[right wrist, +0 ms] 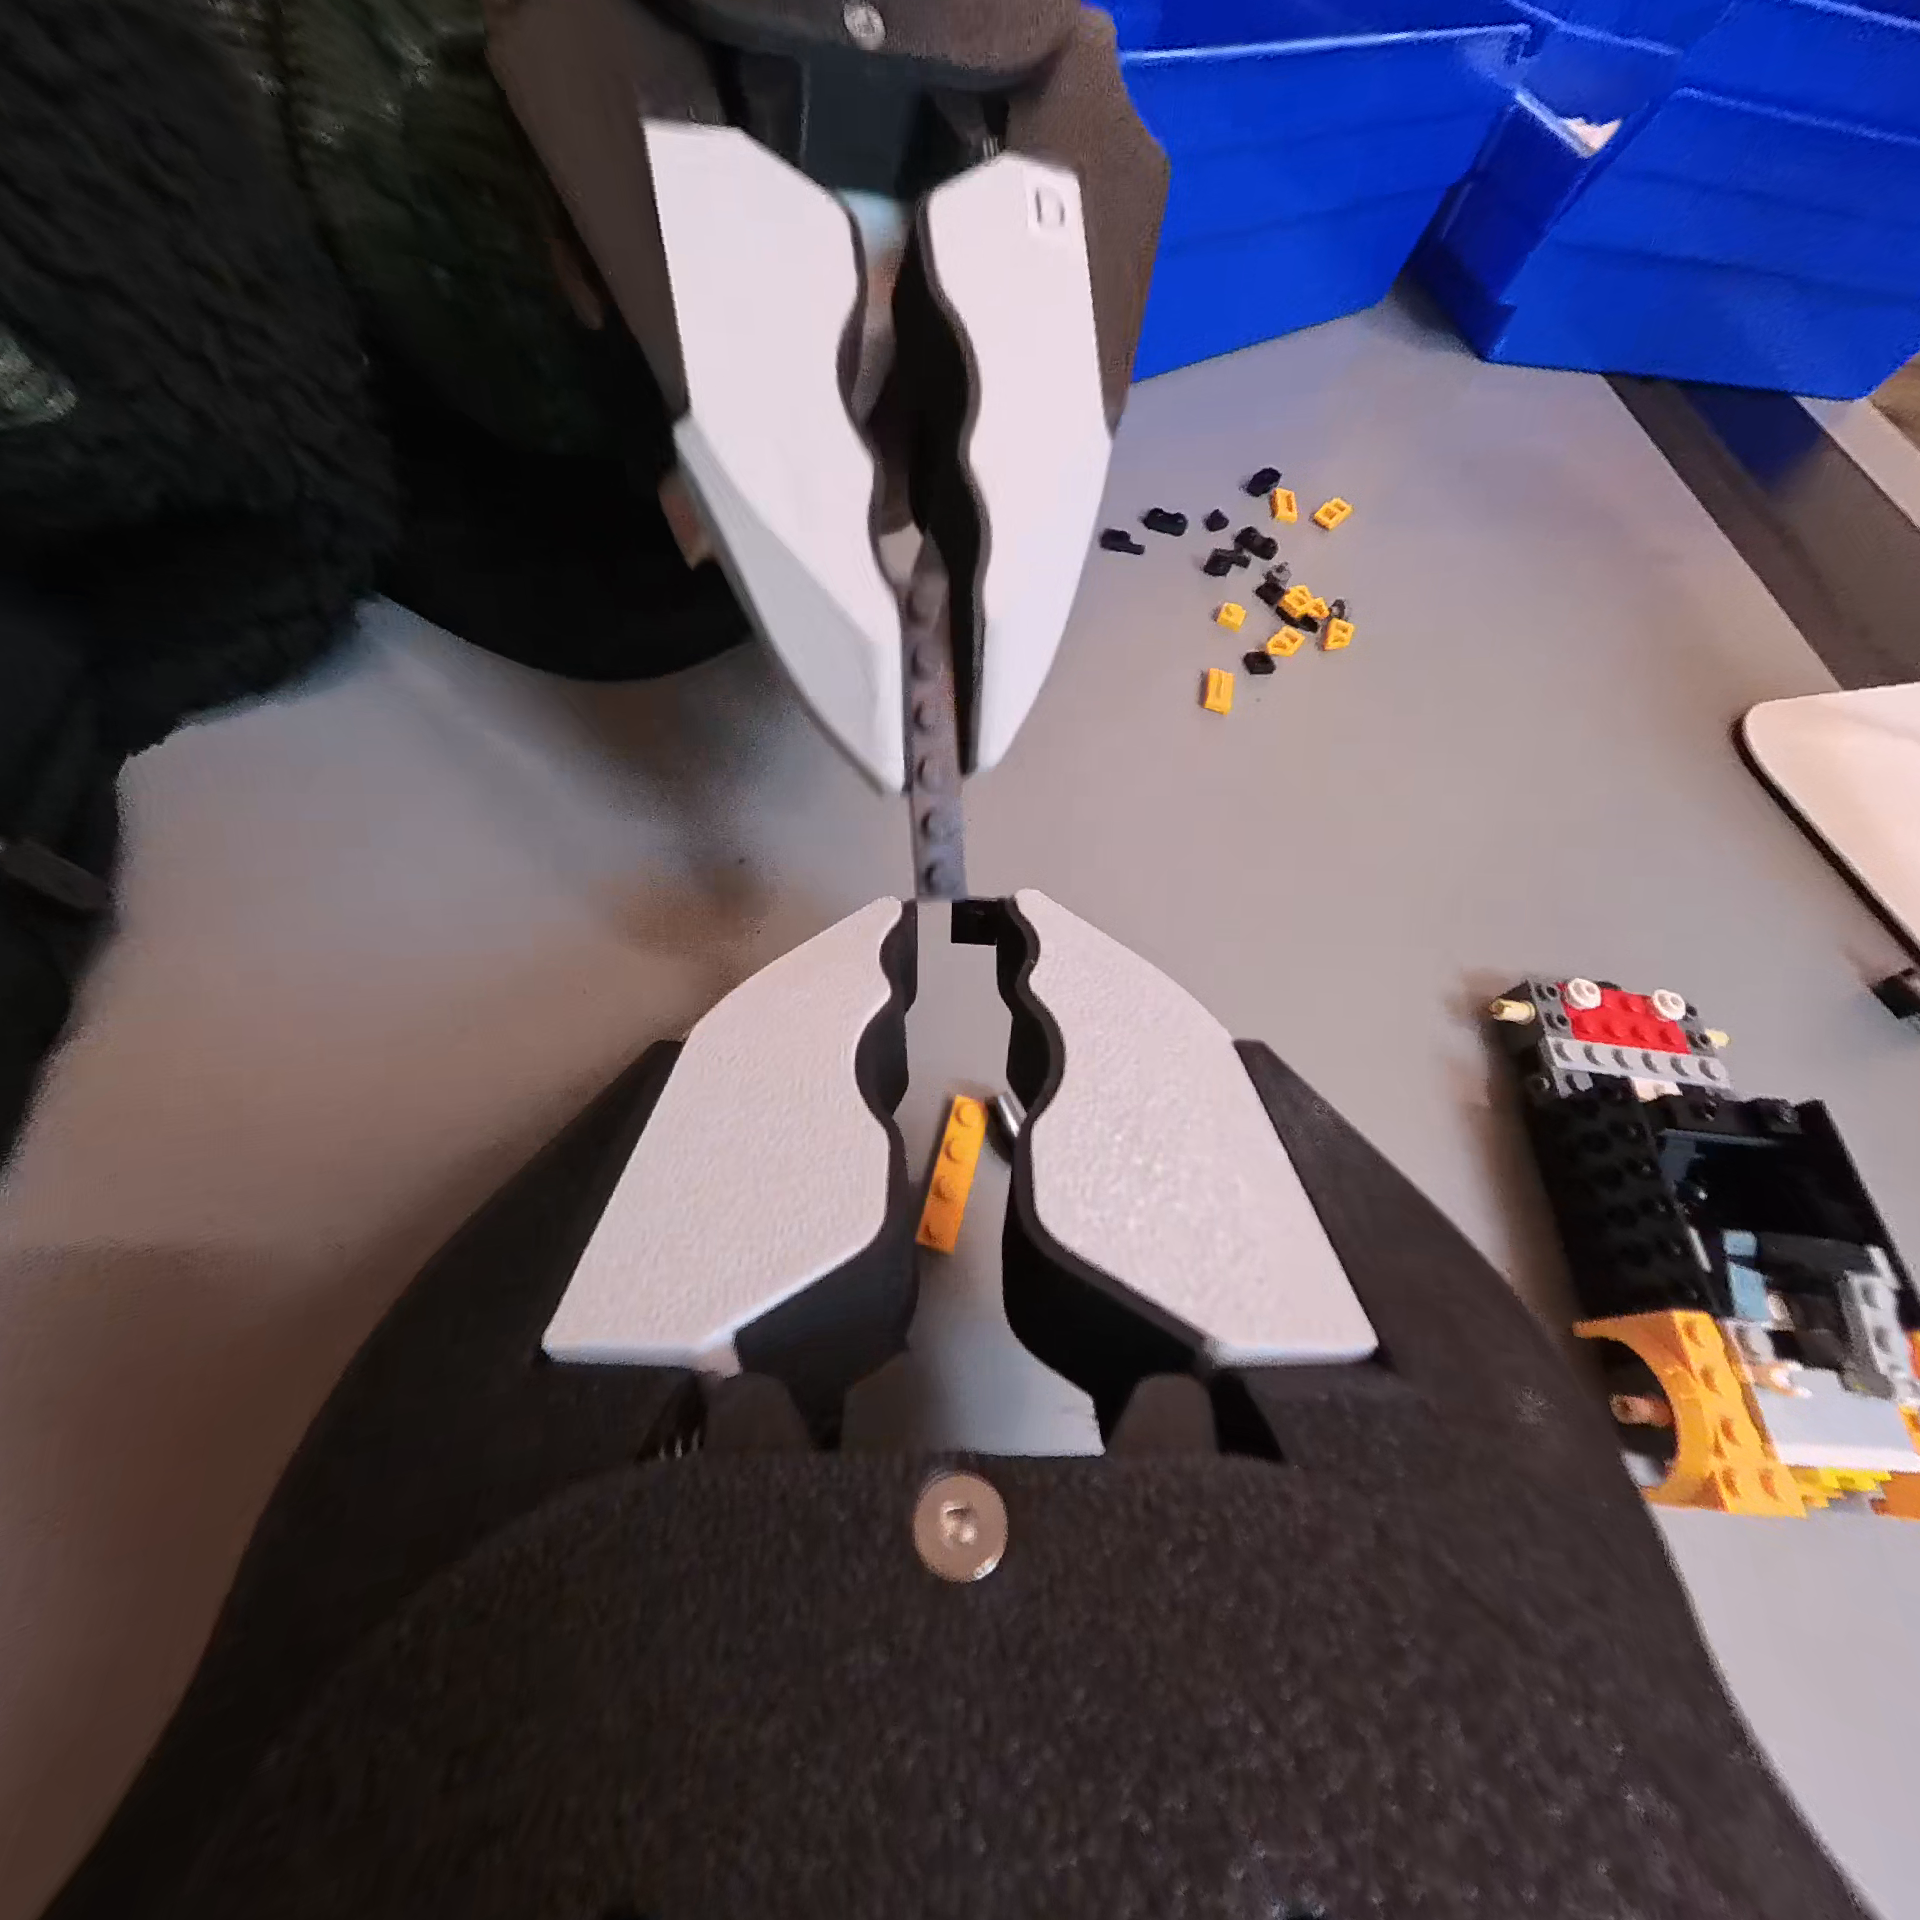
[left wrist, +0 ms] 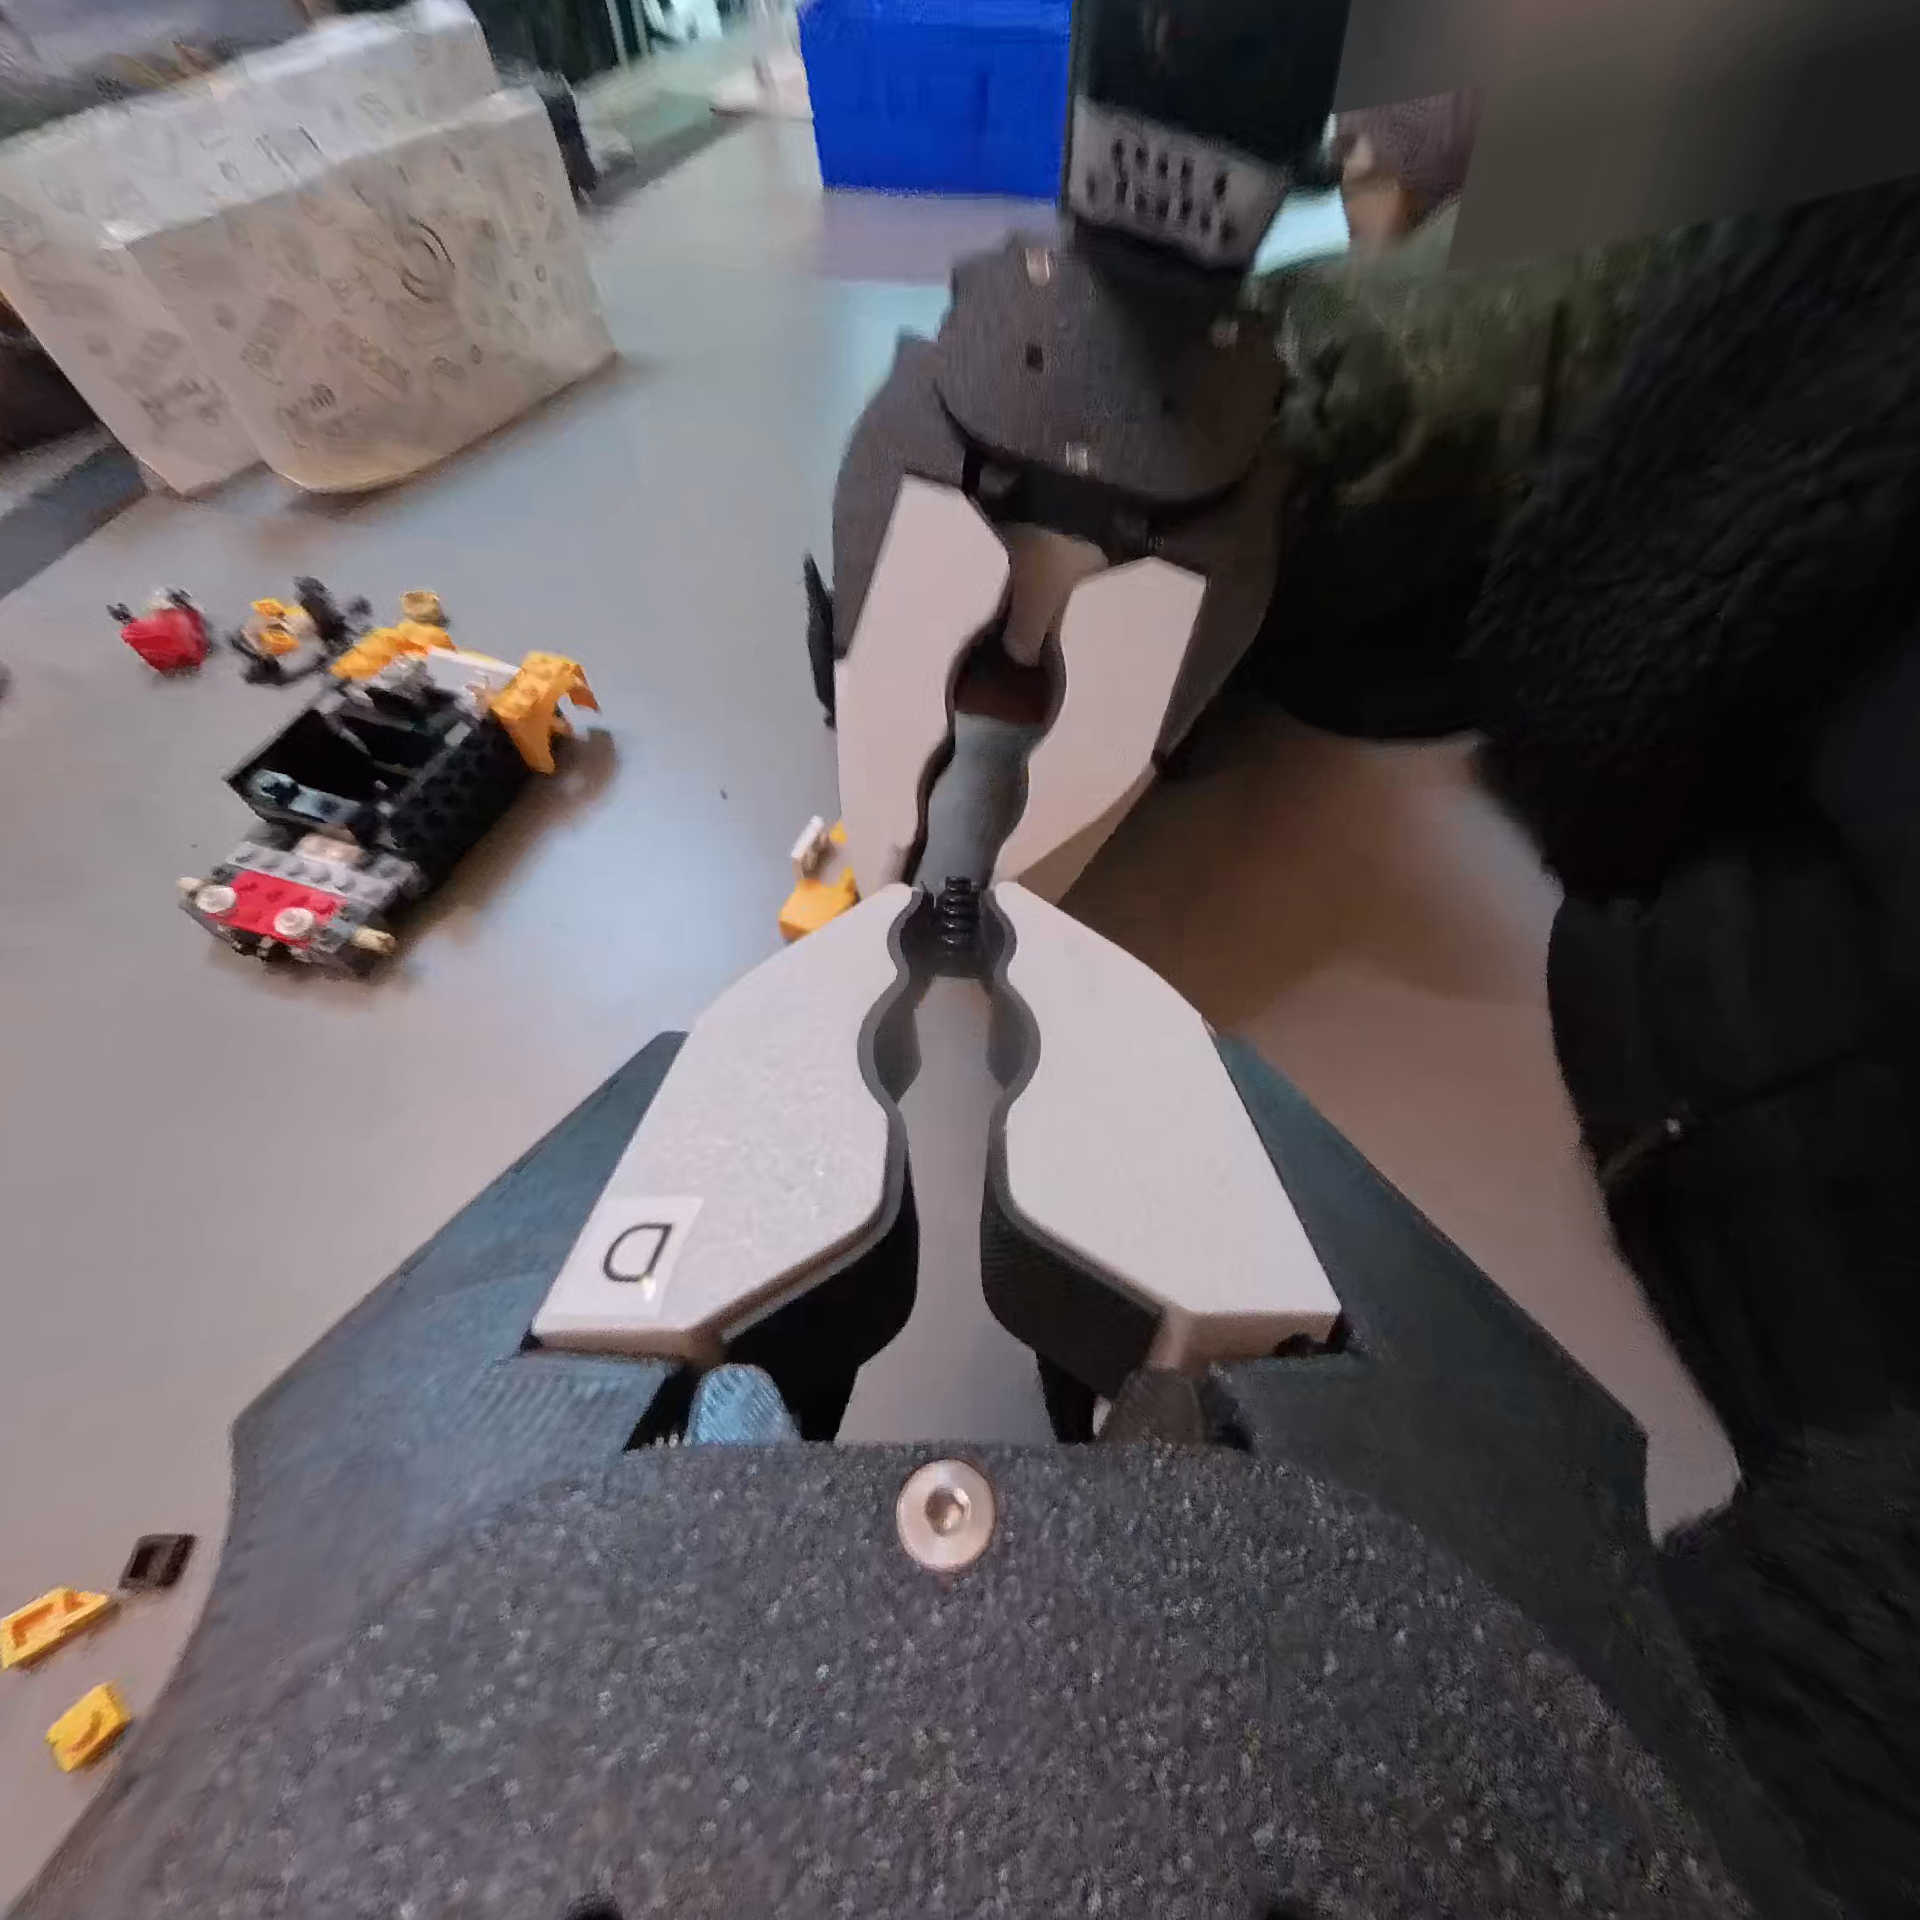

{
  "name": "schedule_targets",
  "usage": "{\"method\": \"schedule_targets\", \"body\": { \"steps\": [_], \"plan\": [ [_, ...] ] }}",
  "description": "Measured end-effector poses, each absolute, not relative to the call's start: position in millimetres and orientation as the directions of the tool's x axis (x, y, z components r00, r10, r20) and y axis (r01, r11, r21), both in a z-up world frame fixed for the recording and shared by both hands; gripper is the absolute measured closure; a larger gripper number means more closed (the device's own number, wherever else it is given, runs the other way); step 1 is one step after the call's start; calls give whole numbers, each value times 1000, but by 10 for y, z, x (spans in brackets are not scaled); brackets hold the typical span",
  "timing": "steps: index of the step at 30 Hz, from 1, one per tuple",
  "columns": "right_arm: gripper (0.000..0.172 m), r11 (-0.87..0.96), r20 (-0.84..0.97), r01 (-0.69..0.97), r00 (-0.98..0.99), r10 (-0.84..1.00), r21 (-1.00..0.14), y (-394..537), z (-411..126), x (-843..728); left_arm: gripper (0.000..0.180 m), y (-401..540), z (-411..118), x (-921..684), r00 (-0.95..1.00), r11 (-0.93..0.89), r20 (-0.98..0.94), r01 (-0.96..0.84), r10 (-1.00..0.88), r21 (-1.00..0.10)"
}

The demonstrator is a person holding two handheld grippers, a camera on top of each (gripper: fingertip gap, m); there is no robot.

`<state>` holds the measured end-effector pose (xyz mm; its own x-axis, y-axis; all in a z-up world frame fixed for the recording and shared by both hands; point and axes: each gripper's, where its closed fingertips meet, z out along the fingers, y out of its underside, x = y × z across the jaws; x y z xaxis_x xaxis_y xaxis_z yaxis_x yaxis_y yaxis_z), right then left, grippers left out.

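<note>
My left gripper (left wrist: 954, 899) is shut on a long dark grey studded plate (left wrist: 958, 914), which I see edge-on between its fingertips. In the right wrist view the left gripper (right wrist: 925, 774) comes down from above, and the plate (right wrist: 932, 831) sticks out of it toward my right gripper (right wrist: 961, 914). The right gripper's jaws stand apart. A small black piece (right wrist: 977, 923) sits at the plate's end against one finger, with a gap to the other finger. In the left wrist view the right gripper (left wrist: 951, 862) meets mine tip to tip above the grey table (left wrist: 623, 1039).
A brick-built vehicle (left wrist: 353, 790) in black, grey, red and orange lies on the table (right wrist: 1714, 1247). Loose yellow and black pieces (right wrist: 1268, 582) lie beyond. An orange plate (right wrist: 951, 1174) lies under my right gripper. Blue bins (right wrist: 1455, 187), patterned white bags (left wrist: 312, 281) and a dark sleeve (left wrist: 1558, 468) border the area. My left and right fingertips are right by each other.
</note>
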<state>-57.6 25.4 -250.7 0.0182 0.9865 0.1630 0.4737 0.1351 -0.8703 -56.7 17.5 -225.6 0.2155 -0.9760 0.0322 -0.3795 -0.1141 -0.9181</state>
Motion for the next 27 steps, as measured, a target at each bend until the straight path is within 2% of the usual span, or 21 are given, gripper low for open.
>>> {"method": "schedule_targets", "body": {
  "steps": [4, 9, 13, 16, 18, 20, 24, 27],
  "plan": [
    [155, 151, 174, 460, 8, 985, -875, 217, -2461, -592, 172, 228, -2518, -612, 242, -74, -70, -539, -968, -839],
    [155, 143, 179, 452, 38, 983, -881, 280, -2426, -549, 172, 261, -2408, -672, 256, -74, -66, -502, -964, -862],
    [154, 119, 176, 428, 95, 980, -896, 394, -2354, -482, 172, 389, -1953, -949, 381, -19, -144, -394, -913, -919],
    [155, 94, 184, 435, 170, 968, -895, 570, -2316, -361, 173, 487, -1382, -1542, 596, 14, -190, -288, -780, -958],
    [155, 70, 187, 457, 216, 958, -887, 698, -2309, -266, 173, 519, -1153, -2079, 743, -49, -142, -229, -654, -972],
    [155, 42, 158, 491, 196, 968, -870, 714, -2357, -197, 173, 529, -1154, -2628, 857, -164, -94, -203, -507, -965],
    [155, 56, 152, 579, 119, 981, -814, 626, -2513, -142, 172, 506, -1682, -3369, 959, -470, 16, -124, -282, -874],
    [155, 87, 176, 623, 82, 981, -777, 575, -2615, -152, 141, 516, -2008, -3511, 976, -587, 69, -68, -207, -807]
  ]
}}
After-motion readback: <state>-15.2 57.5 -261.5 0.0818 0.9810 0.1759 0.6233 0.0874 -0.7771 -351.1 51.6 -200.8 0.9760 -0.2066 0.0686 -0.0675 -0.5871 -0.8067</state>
